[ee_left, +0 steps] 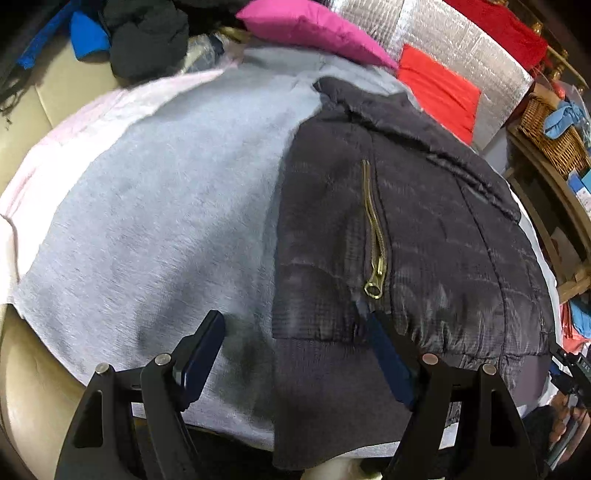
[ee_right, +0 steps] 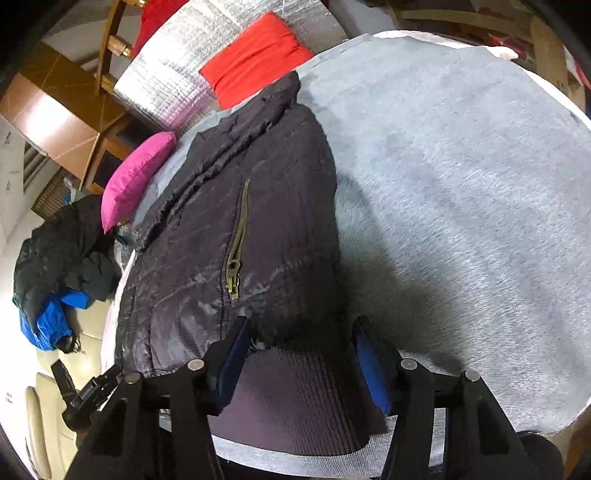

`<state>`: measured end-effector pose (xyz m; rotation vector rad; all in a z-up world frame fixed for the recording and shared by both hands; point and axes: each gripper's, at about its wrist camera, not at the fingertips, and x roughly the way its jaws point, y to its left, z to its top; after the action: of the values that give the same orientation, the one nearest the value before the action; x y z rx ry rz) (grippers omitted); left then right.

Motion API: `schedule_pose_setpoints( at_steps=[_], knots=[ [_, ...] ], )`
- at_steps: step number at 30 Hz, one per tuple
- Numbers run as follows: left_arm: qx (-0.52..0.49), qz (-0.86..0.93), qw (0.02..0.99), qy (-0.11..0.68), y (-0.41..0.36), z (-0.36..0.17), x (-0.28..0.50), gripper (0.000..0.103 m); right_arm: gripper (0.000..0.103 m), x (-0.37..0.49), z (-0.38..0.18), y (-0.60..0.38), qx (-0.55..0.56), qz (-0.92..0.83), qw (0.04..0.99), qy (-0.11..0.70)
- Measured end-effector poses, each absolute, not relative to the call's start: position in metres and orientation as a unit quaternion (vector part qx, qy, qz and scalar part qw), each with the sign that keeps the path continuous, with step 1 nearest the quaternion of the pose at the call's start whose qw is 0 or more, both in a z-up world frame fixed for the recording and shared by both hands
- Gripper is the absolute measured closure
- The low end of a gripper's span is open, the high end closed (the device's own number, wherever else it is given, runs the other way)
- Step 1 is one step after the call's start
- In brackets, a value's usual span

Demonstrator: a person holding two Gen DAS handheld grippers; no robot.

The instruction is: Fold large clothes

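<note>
A dark quilted jacket [ee_left: 424,236] with a brass zipper [ee_left: 375,243] lies folded lengthwise on a grey felt cloth [ee_left: 155,206]. Its ribbed hem [ee_left: 325,391] is nearest me. My left gripper [ee_left: 295,328] is open just above the hem's left corner, one finger over the cloth, one over the jacket. In the right wrist view the jacket [ee_right: 229,236] lies left of centre on the cloth [ee_right: 461,206]. My right gripper [ee_right: 301,336] is open, its fingers straddling the ribbed hem [ee_right: 295,398]. Neither holds anything.
A pink cushion [ee_left: 314,29] and a red cushion [ee_left: 439,88] lie at the far end by silver foil sheeting [ee_left: 443,40]. Dark and blue clothes [ee_right: 55,266] are piled on the beige sofa. A wicker basket [ee_left: 546,129] stands at the right.
</note>
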<state>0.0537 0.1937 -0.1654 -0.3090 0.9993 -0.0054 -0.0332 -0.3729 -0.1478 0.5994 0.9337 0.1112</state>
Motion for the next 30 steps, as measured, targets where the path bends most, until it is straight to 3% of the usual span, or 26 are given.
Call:
schedule_pose_setpoints(
  at_steps=[2, 4, 6, 8, 9, 10, 12, 16, 18, 19, 20, 22, 26, 30],
  knots=[
    [-0.140, -0.003, 0.867, 0.477, 0.190, -0.166, 0.055, 0.023, 0.045, -0.031, -0.148, -0.367, 0.276, 0.059, 0.849, 0.448],
    [-0.136, -0.002, 0.869, 0.477, 0.187, -0.166, 0.055, 0.023, 0.058, -0.031, -0.146, -0.363, 0.259, 0.054, 0.851, 0.453],
    [-0.139, -0.003, 0.869, 0.475, 0.186, -0.166, 0.054, 0.026, 0.062, -0.029, -0.146, -0.363, 0.256, 0.052, 0.850, 0.458],
    [-0.141, -0.008, 0.868, 0.476, 0.186, -0.167, 0.054, 0.045, 0.062, -0.029, -0.146, -0.364, 0.256, 0.053, 0.849, 0.460],
    [-0.145, -0.014, 0.866, 0.478, 0.186, -0.168, 0.054, 0.047, 0.062, -0.029, -0.145, -0.364, 0.254, 0.051, 0.849, 0.461],
    [-0.147, -0.014, 0.865, 0.479, 0.185, -0.168, 0.055, 0.048, 0.061, -0.028, -0.144, -0.363, 0.252, 0.048, 0.849, 0.462],
    [-0.144, -0.012, 0.866, 0.479, 0.182, -0.168, 0.056, 0.048, 0.045, -0.027, -0.146, -0.362, 0.251, 0.046, 0.847, 0.466],
    [-0.141, -0.002, 0.866, 0.480, 0.181, -0.169, 0.057, 0.041, 0.045, -0.024, -0.147, -0.355, 0.239, 0.048, 0.852, 0.464],
    [-0.141, -0.003, 0.867, 0.479, 0.182, -0.169, 0.057, 0.043, 0.065, -0.024, -0.149, -0.354, 0.233, 0.045, 0.852, 0.467],
    [-0.140, -0.010, 0.867, 0.478, 0.181, -0.168, 0.057, 0.059, 0.068, -0.024, -0.150, -0.355, 0.235, 0.047, 0.849, 0.471],
    [-0.131, -0.009, 0.868, 0.478, 0.179, -0.167, 0.057, 0.066, 0.077, -0.023, -0.151, -0.358, 0.243, 0.053, 0.845, 0.474],
    [-0.123, -0.010, 0.871, 0.475, 0.177, -0.163, 0.055, 0.083, 0.084, -0.022, -0.151, -0.362, 0.259, 0.064, 0.837, 0.477],
    [-0.149, -0.022, 0.874, 0.461, 0.186, -0.144, 0.048, 0.086, 0.091, -0.025, -0.138, -0.365, 0.285, 0.090, 0.833, 0.465],
    [-0.143, -0.024, 0.873, 0.465, 0.187, -0.147, 0.044, 0.084, 0.087, -0.027, -0.123, -0.366, 0.289, 0.098, 0.835, 0.457]
  ],
)
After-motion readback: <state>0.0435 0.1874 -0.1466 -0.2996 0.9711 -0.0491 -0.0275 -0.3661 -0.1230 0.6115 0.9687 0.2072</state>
